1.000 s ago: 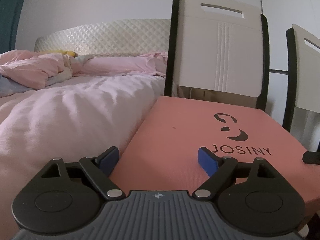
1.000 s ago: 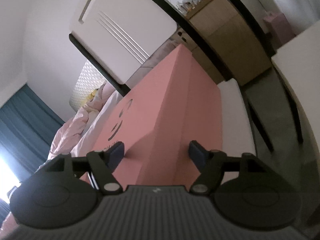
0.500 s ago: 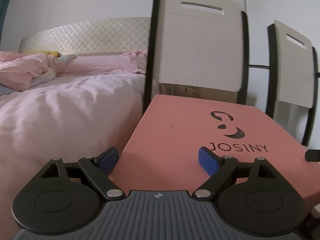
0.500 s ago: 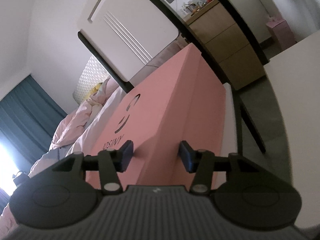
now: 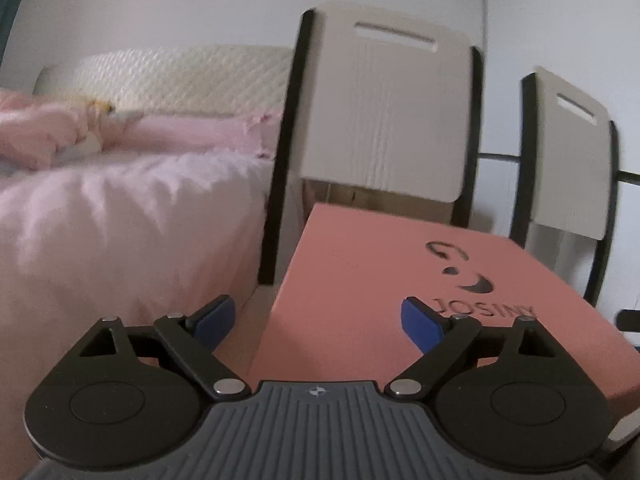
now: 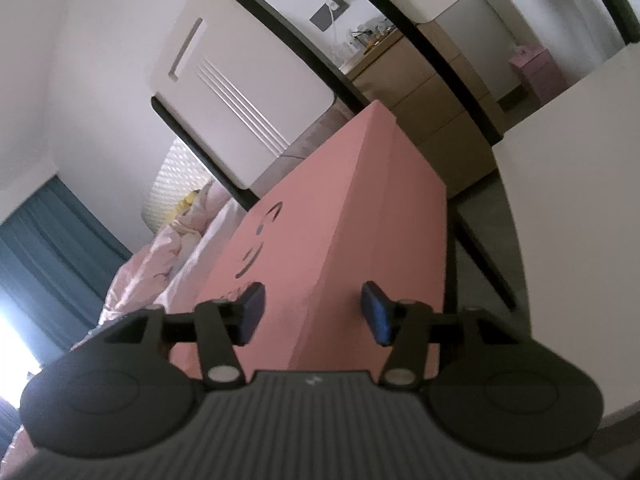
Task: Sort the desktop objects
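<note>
Near field, left view: I am holding the left gripper (image 5: pixel 316 322) wide apart, astride the near left corner of the pink box (image 5: pixel 400 292), gripping nothing. Over the last second the box has been sliding from centre toward the lower right of this frame, baring a strip of seat at lower centre. Right view: I am narrowing the right gripper (image 6: pixel 312 312) about the box's (image 6: pixel 340 224) near edge; its pads have been drawing inward, yet a gap shows on each side, so no grasp is confirmed. I judge a two-handed lift of the box is being prepared. Farther back: chair (image 5: pixel 384 112), then bed (image 5: pixel 120 220) at left.
</note>
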